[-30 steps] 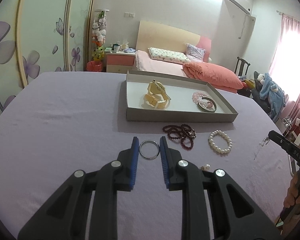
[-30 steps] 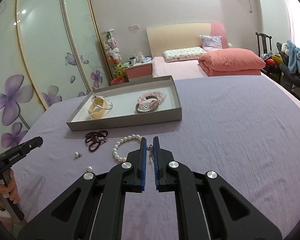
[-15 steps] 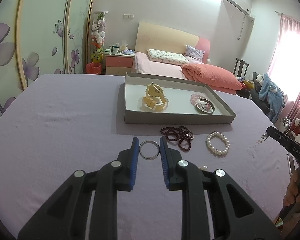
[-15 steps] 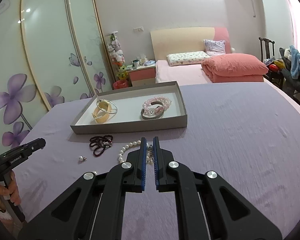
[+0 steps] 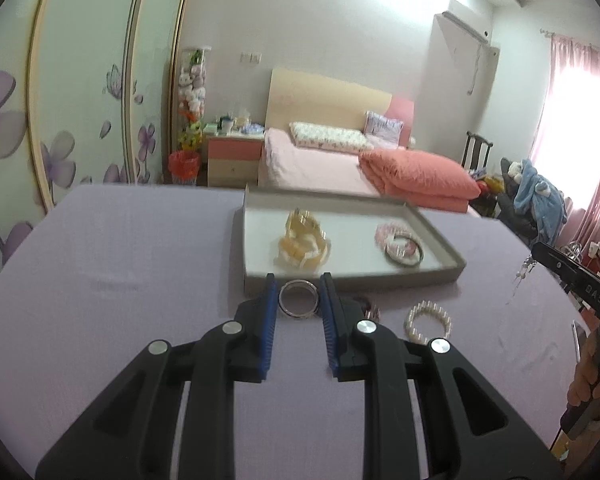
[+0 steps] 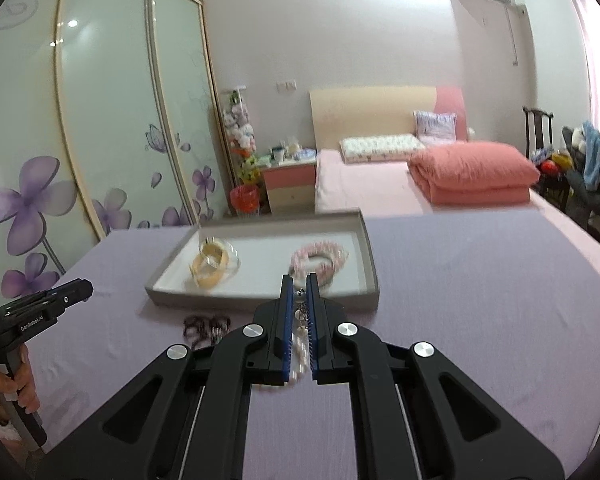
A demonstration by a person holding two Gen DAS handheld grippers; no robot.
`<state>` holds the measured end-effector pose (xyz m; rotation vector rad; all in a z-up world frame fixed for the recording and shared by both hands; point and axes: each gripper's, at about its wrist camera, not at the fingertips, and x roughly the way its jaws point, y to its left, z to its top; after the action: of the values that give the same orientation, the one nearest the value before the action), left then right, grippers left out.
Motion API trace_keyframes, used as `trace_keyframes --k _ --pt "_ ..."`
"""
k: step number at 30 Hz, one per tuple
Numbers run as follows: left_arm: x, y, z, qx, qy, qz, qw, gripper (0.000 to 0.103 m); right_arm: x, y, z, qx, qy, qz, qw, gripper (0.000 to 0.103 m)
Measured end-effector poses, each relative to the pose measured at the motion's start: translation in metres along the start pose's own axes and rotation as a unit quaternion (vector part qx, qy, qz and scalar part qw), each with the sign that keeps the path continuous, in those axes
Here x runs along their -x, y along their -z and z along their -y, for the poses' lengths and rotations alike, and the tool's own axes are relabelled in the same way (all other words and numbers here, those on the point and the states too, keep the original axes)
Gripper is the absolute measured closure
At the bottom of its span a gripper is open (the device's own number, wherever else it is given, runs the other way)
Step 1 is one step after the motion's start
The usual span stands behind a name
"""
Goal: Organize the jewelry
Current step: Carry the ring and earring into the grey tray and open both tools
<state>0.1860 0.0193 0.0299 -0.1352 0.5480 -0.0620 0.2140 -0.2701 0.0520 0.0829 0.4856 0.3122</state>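
Observation:
My left gripper (image 5: 299,294) is shut on a silver ring bangle (image 5: 299,300), held above the purple table just before the grey tray (image 5: 352,282). My right gripper (image 6: 300,286) is shut on a small dangling earring (image 6: 300,300), near the tray's front wall (image 6: 260,302). In the tray lie cream bangles (image 5: 302,242) and a pink bead bracelet with a metal bangle (image 5: 400,246). A pearl bracelet (image 5: 430,322) and a dark red bead strand (image 6: 204,326) lie on the table in front of the tray.
The right gripper also shows at the right edge of the left wrist view (image 5: 572,280), the earring hanging from it. The left gripper shows at the left edge of the right wrist view (image 6: 40,312). A bed and wardrobe stand beyond the table.
Both grippers have risen and moved forward toward the tray with their pieces still held. The tray's front wall now sits right behind the fingertips.

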Motion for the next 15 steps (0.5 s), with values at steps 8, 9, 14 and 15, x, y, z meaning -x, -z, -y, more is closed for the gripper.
trace_keyframes --k 8,9,14,15 --pt "-0.017 -0.041 0.012 -0.012 0.016 0.056 0.9982 0.081 -0.021 -0.037 -0.005 0.017 -0.003 0.049 0.999 0.095" --pt "-0.022 -0.047 0.014 -0.015 0.019 0.061 0.9979 0.081 -0.026 -0.040 -0.006 0.022 -0.004 0.052 0.998 0.095" --pt "-0.046 -0.062 0.024 -0.016 0.024 0.068 0.9973 0.081 -0.053 -0.046 -0.008 0.037 -0.007 0.051 0.998 0.095" --pt "-0.053 -0.064 0.025 -0.015 0.025 0.068 0.9973 0.081 -0.060 -0.046 -0.008 0.037 -0.009 0.050 0.998 0.095"
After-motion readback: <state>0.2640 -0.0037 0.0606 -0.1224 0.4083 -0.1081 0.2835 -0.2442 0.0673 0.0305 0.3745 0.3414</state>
